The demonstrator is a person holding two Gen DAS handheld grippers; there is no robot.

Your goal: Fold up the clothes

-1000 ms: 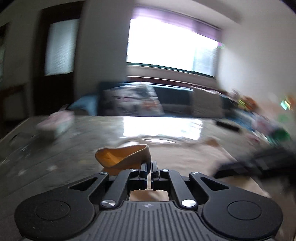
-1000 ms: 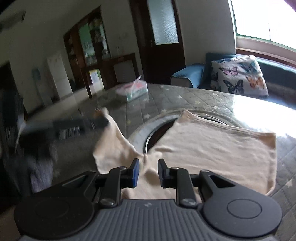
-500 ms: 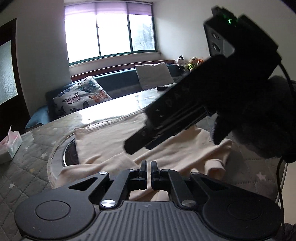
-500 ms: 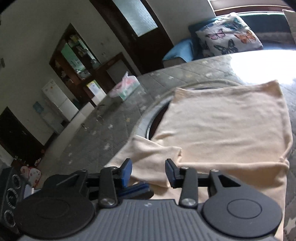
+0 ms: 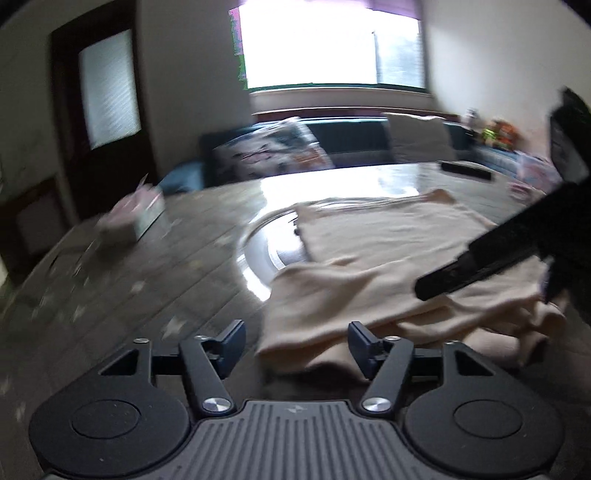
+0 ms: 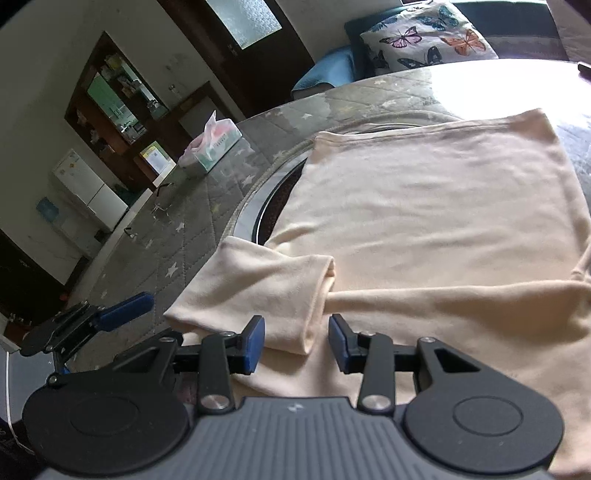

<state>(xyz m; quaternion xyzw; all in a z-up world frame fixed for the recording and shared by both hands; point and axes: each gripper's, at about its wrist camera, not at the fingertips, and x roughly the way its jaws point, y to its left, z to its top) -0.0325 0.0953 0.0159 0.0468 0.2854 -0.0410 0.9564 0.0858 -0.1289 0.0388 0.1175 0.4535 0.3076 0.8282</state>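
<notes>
Two fisheye views, each mounted just behind a handheld gripper and looking forward and downward along its fingers. The left wrist view, blurred, sits low near the table's [image 5: 155,266] near edge and faces a bright window [image 5: 325,44] and sofa beyond the far edge. The right wrist view sits close above the cream garment [image 6: 424,206], facing the table's far left side and a dark door [image 6: 243,22]. Both views share the garment, a tissue box [image 6: 212,146] and a butterfly cushion [image 6: 428,40].

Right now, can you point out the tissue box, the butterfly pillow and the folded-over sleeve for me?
tissue box [image 6: 216,147]: right wrist view, on its top face.
butterfly pillow [image 6: 428,42]: right wrist view, middle of the printed front.
folded-over sleeve [image 6: 258,291]: right wrist view, middle of the sleeve's cloth.
</notes>
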